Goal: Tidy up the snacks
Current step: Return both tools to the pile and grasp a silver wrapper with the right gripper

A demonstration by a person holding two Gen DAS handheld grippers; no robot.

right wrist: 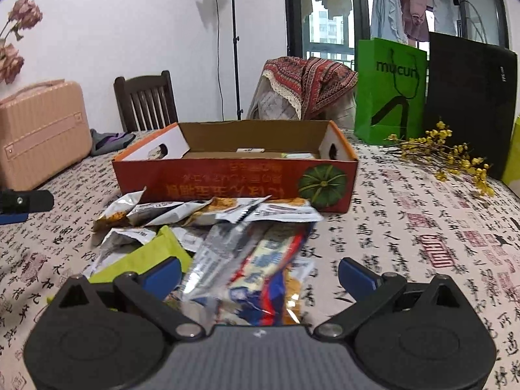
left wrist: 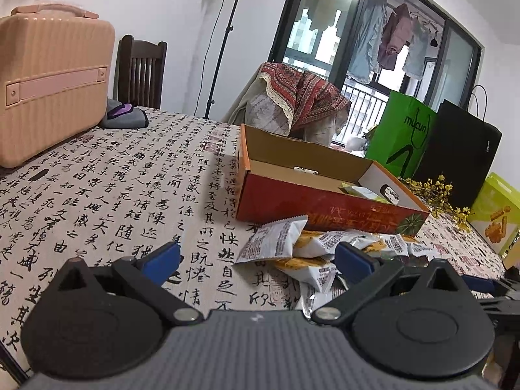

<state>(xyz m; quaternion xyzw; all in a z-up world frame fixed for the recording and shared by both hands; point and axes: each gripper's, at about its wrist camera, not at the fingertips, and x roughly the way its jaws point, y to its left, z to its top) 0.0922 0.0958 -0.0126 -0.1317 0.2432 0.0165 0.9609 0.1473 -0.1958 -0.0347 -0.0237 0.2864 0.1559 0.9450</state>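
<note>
With both the left gripper (left wrist: 256,258) and the right gripper (right wrist: 260,273) wide open and empty, the right should close squarely on the blurred, probably blue-and-red packet (right wrist: 260,279) atop the snack pile (right wrist: 208,217) lying near the open box (right wrist: 234,175).

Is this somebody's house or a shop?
Most likely a home, probably a dining room: a wooden chair at a cloth-covered table, and laundry hanging on the balcony outside.

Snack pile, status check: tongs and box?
Left tongs open, empty. Right tongs open over snack packets. Orange box behind pile, nearly empty. Nothing blocking.
</note>
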